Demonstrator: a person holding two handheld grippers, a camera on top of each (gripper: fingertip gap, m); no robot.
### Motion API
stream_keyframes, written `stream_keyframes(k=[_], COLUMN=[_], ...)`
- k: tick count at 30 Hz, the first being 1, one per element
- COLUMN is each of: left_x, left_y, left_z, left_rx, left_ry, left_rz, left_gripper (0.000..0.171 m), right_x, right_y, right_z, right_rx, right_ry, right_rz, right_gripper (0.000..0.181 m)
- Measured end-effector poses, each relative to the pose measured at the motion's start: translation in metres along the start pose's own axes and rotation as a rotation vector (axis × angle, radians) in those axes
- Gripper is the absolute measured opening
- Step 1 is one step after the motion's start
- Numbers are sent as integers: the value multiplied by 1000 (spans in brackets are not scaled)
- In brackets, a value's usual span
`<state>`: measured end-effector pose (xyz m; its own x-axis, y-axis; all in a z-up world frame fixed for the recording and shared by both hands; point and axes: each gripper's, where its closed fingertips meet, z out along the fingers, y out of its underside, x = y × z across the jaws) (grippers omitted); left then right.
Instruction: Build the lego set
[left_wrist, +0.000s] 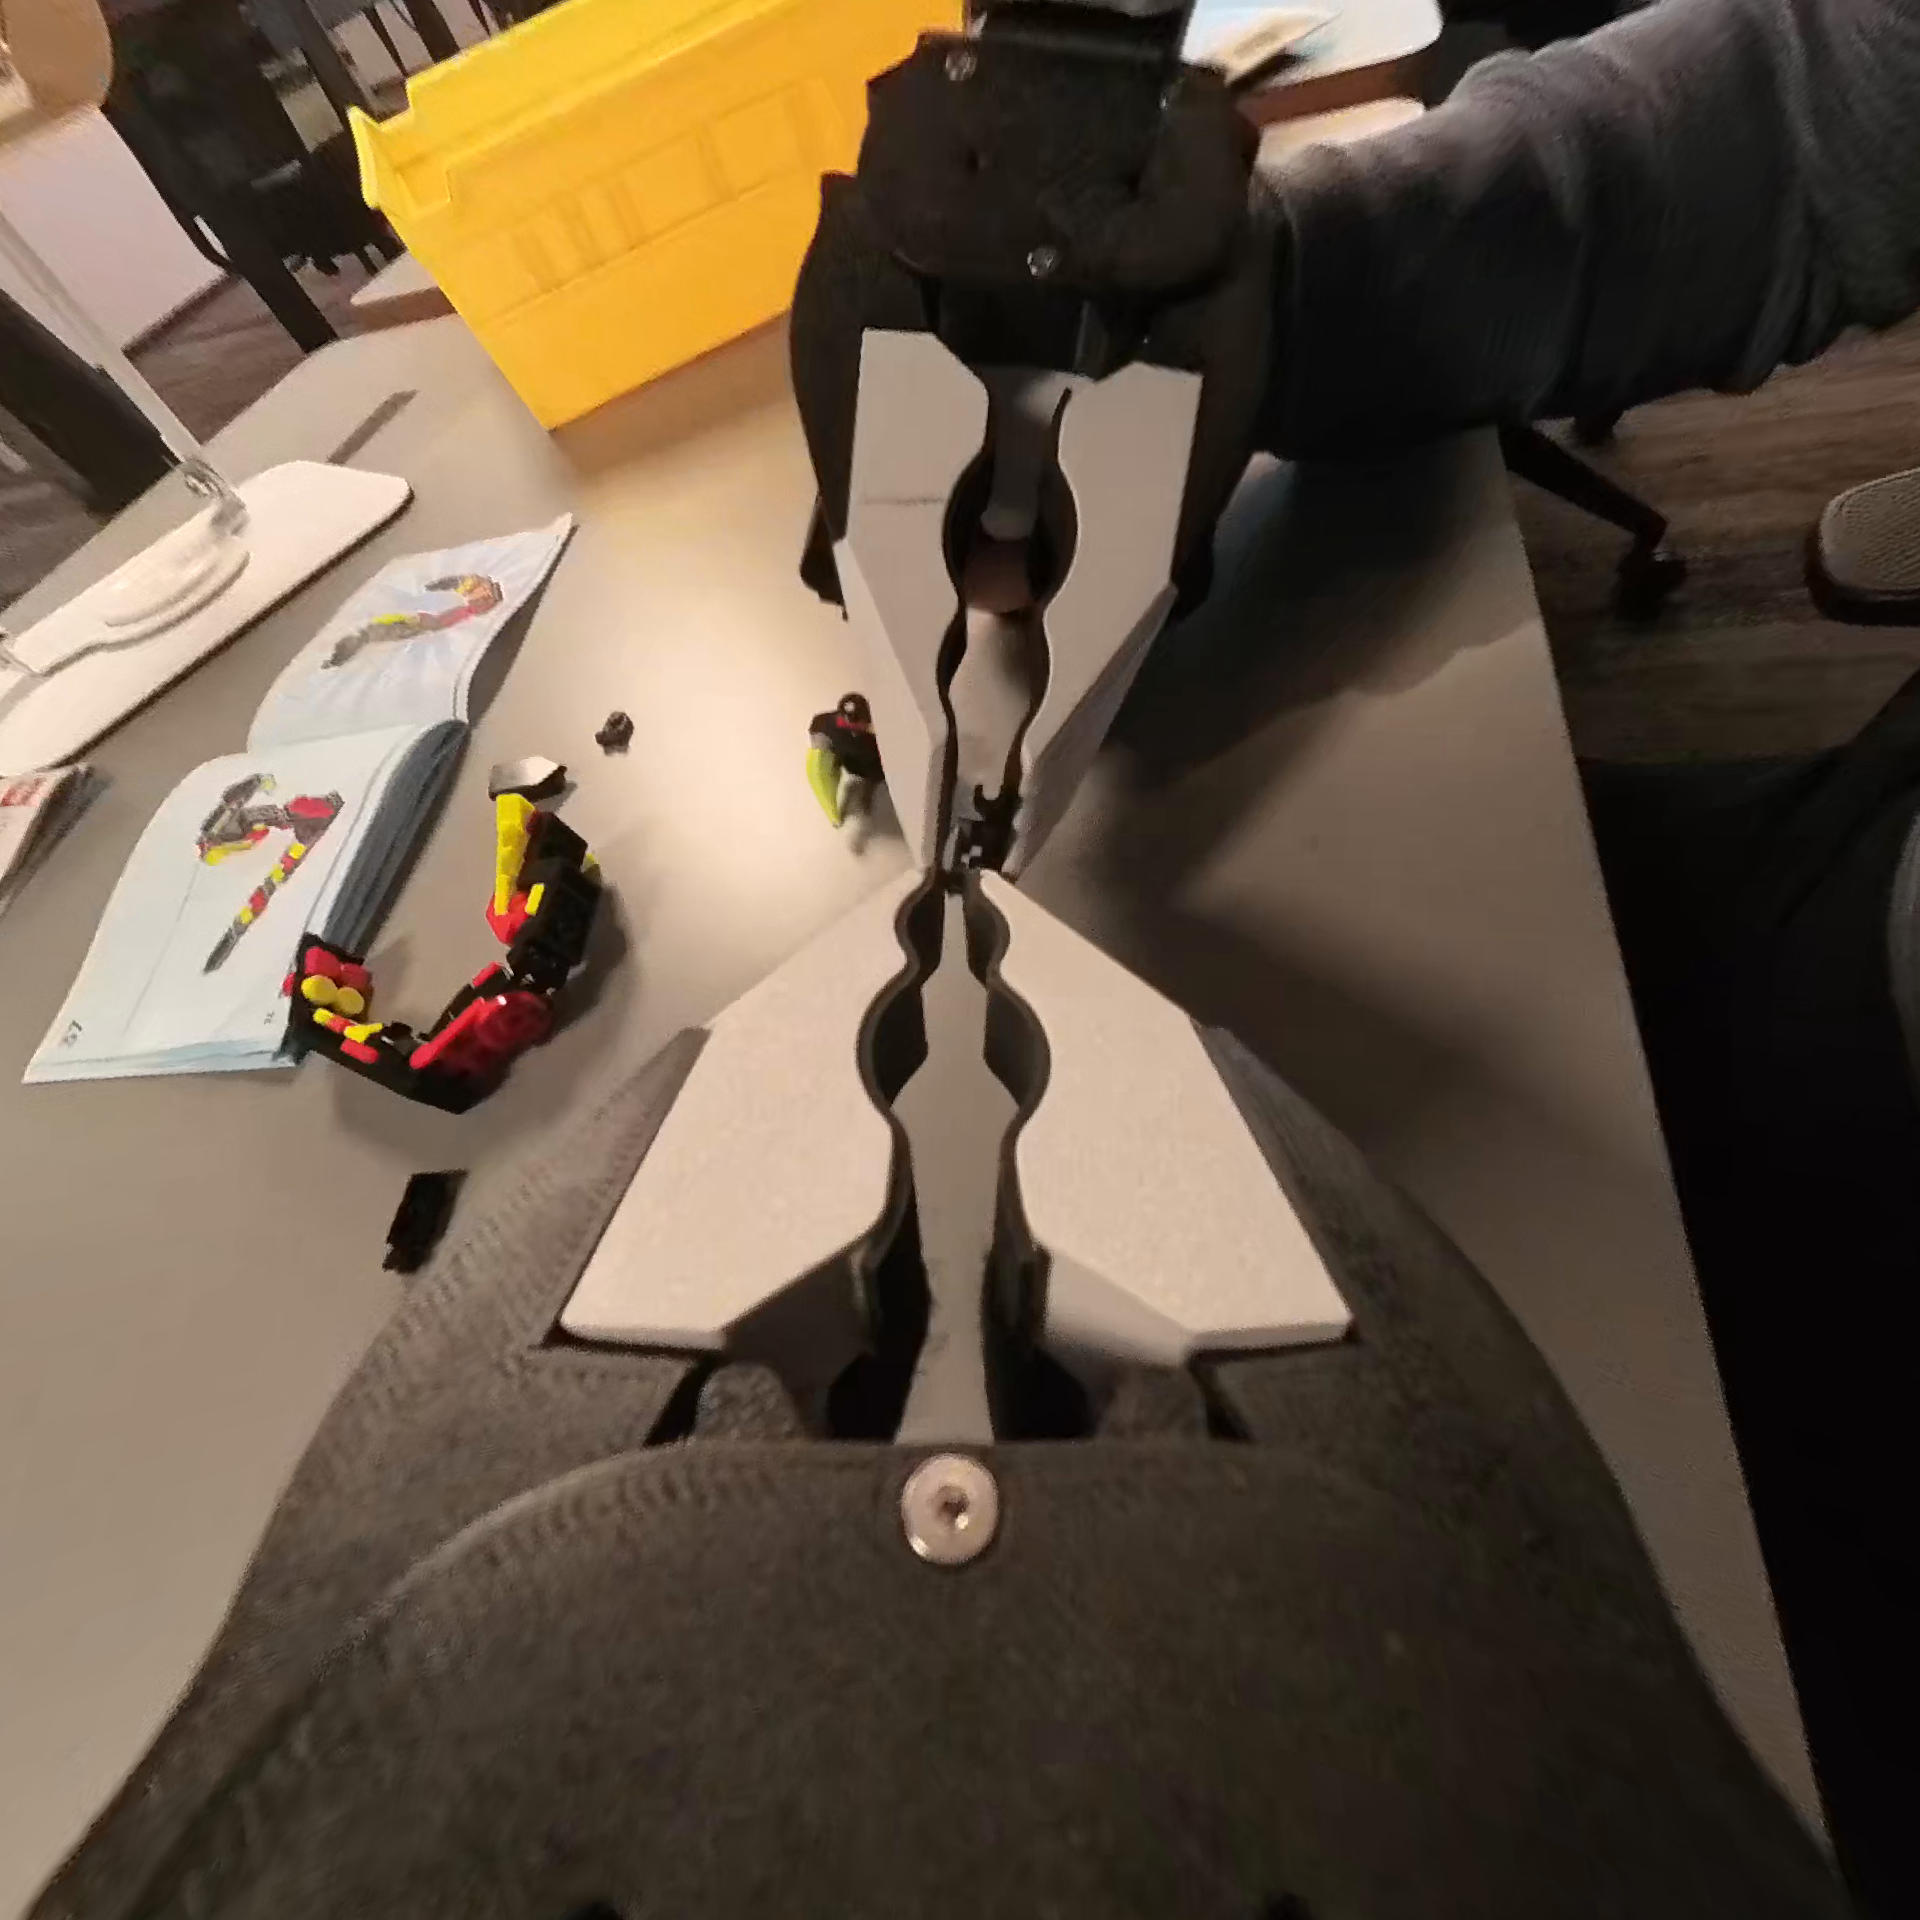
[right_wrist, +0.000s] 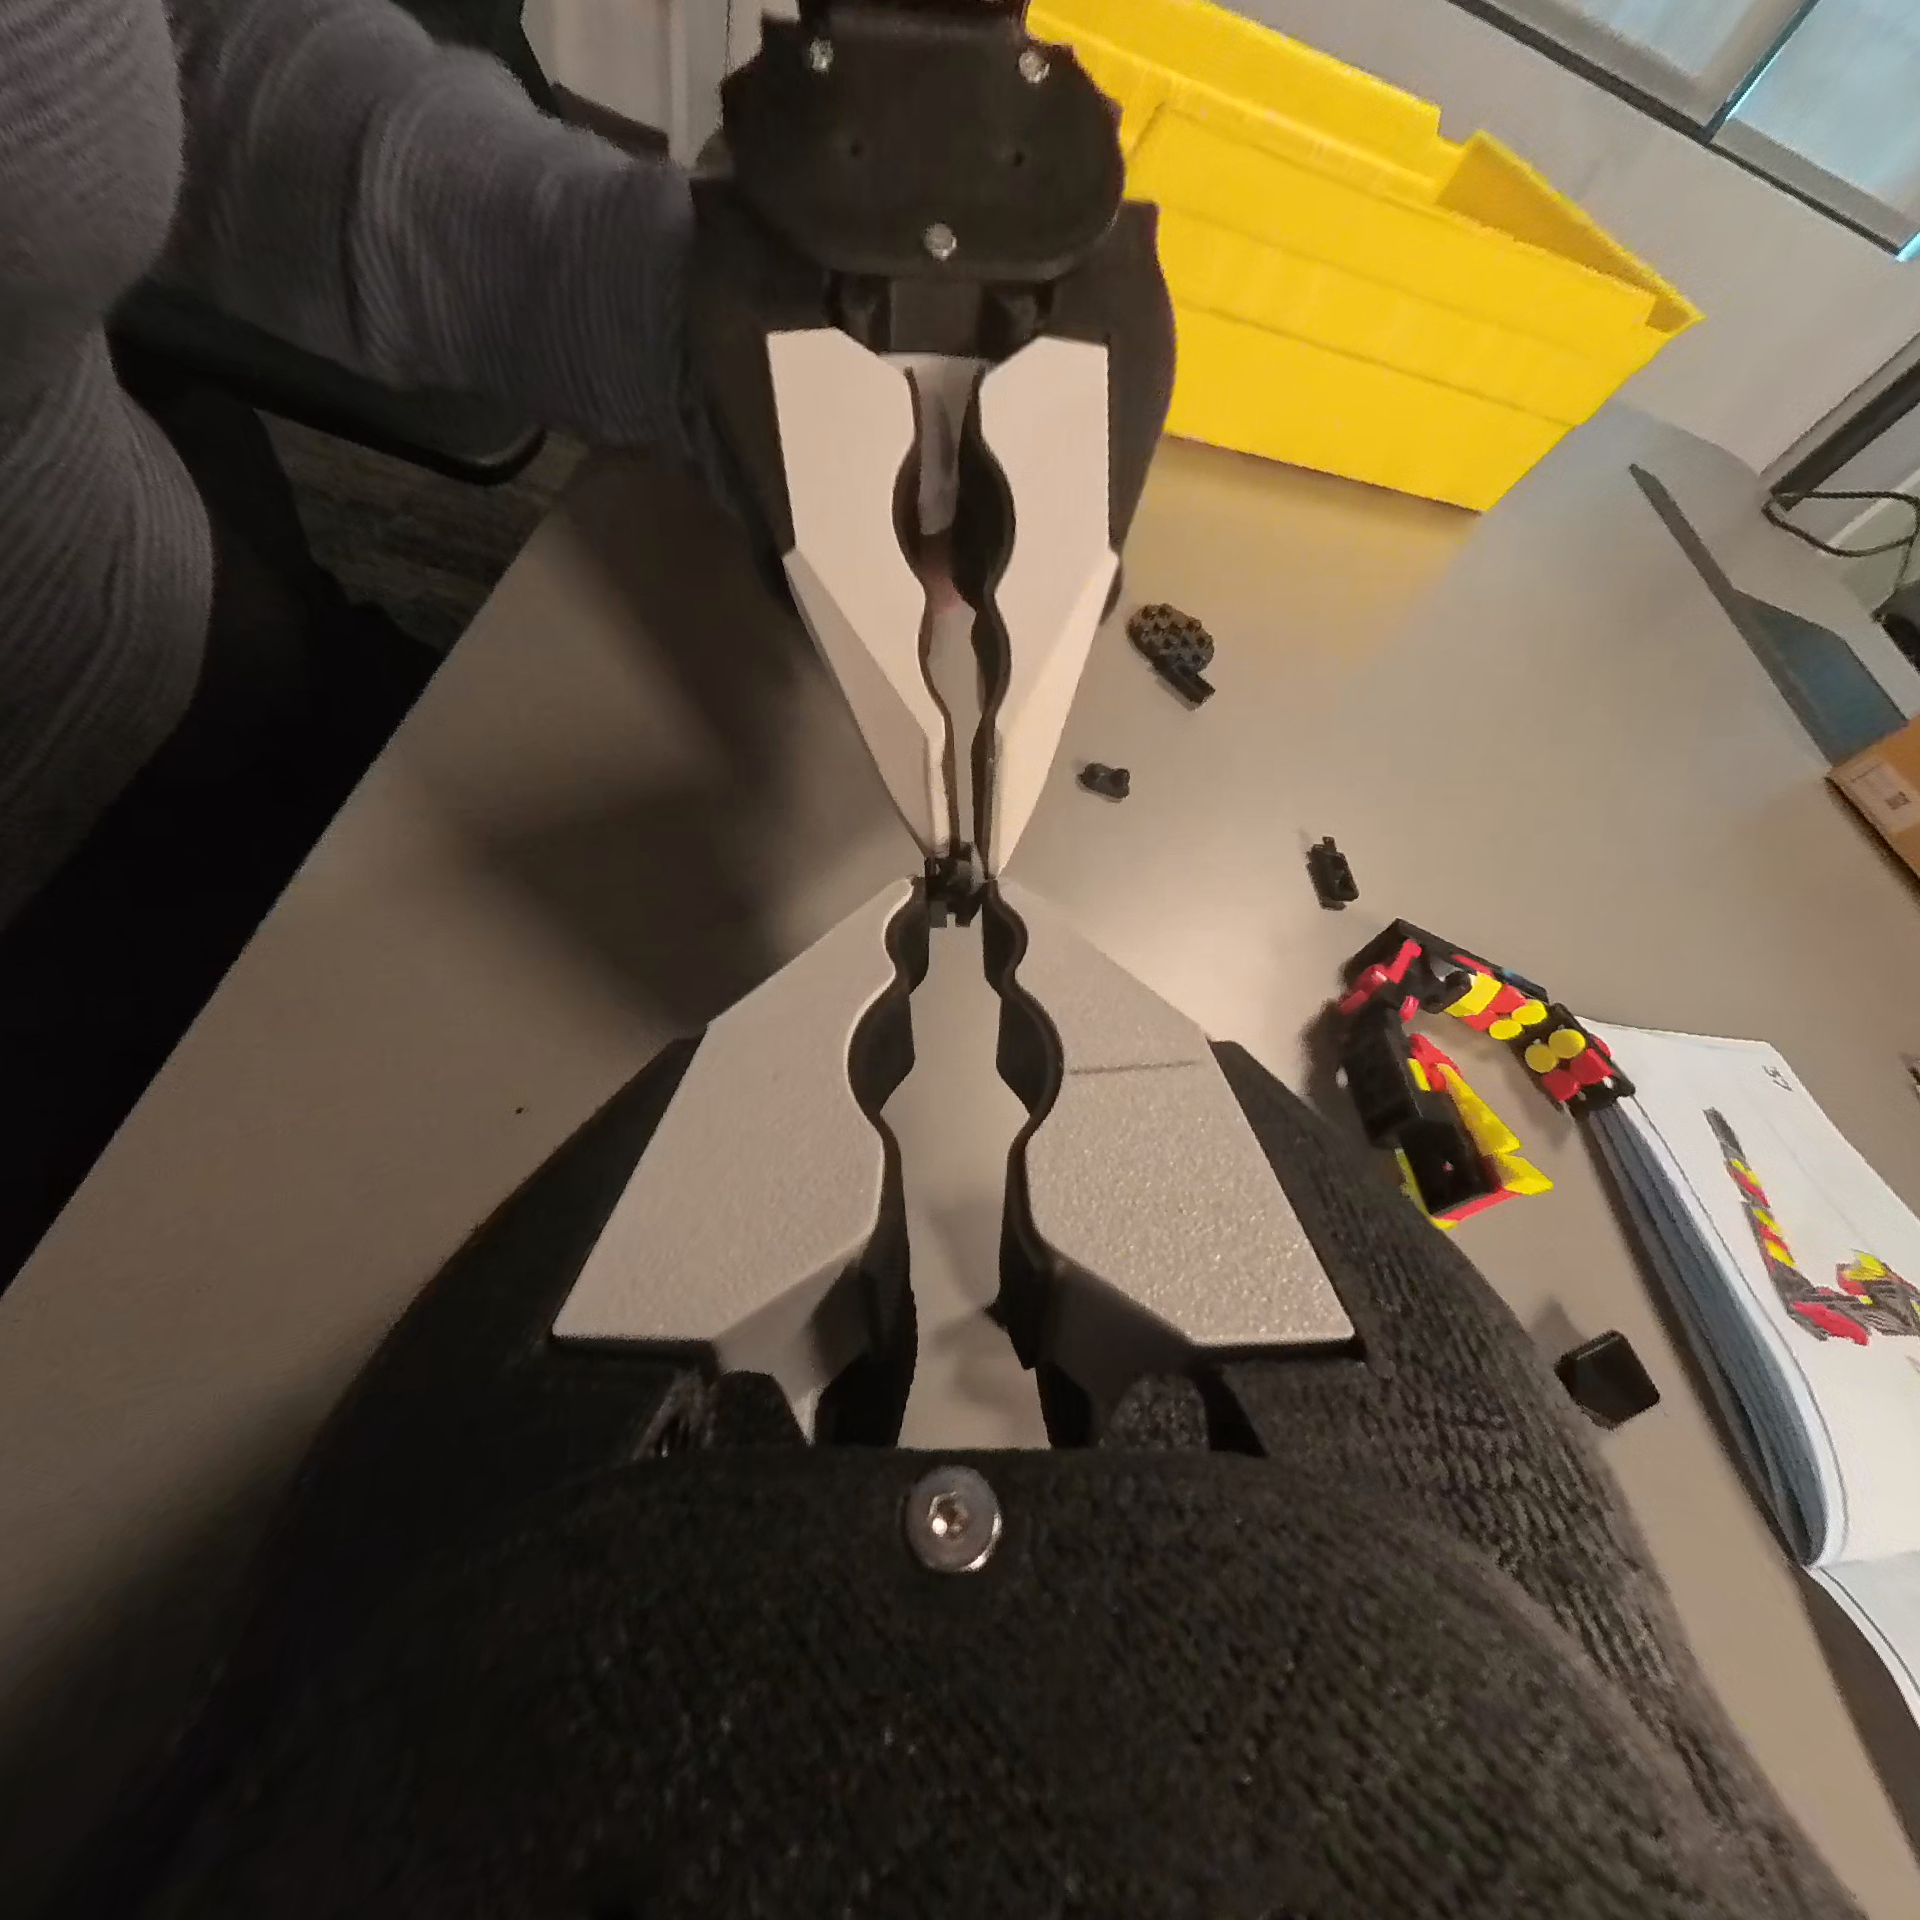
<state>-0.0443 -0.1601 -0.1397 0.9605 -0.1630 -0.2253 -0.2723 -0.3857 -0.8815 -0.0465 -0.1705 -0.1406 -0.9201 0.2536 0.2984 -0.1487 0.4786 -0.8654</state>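
My two grippers meet tip to tip above the grey table (left_wrist: 1299, 935). My left gripper (left_wrist: 951, 883) is shut, and so is my right gripper (right_wrist: 951, 912). A small black lego piece (left_wrist: 977, 826) is pinched where the tips meet, also seen in the right wrist view (right_wrist: 951, 883). It is too small to tell whether it is one piece or two. The right gripper (left_wrist: 979, 805) faces me in the left wrist view, and the left gripper (right_wrist: 961, 831) faces me in the right wrist view. A red, black and yellow partial model (left_wrist: 457, 966) (right_wrist: 1455, 1081) lies beside an open instruction booklet (left_wrist: 260, 883) (right_wrist: 1818, 1299).
A yellow bin (left_wrist: 623, 208) (right_wrist: 1351, 312) stands at the back. Loose parts lie about: a lime-clawed piece (left_wrist: 847, 764) and small black pieces (left_wrist: 615, 729) (left_wrist: 421, 1221) (right_wrist: 1174, 639) (right_wrist: 1332, 871) (right_wrist: 1605, 1377). A white monitor base (left_wrist: 208, 561) is far left. The table edge (right_wrist: 312, 935) is close to the grippers. Only a small space, under 4 cm, lies between the two pairs of fingers.
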Motion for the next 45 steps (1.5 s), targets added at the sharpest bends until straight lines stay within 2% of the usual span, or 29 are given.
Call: stream_keyframes(k=[8, 12, 16, 24, 36, 45], left_x=[6, 11, 11, 14, 13, 13], left_y=[23, 31, 32, 34, 38, 40], left_z=[5, 8, 7, 4, 2, 1], left_rx=[-175, -225, -227, -232, -262, -271], left_ry=[19, 49, 66, 50, -30, -24], left_rz=[-66, -104, -118, -33, -11, -40], left_gripper=[2, 2, 2, 2, 2, 2], right_x=[-8, -13, -12, -16, -16, -16], right_y=[20, 28, 28, 26, 25, 25], right_z=[12, 16, 17, 20, 19, 20], right_rx=[-156, -214, -241, -255, -245, -234], right_ry=[-4, -20, 7, 31, 41, 26], right_rz=[-60, -103, -165, -215, -201, -152], right_gripper=[8, 8, 8, 8, 8, 7])
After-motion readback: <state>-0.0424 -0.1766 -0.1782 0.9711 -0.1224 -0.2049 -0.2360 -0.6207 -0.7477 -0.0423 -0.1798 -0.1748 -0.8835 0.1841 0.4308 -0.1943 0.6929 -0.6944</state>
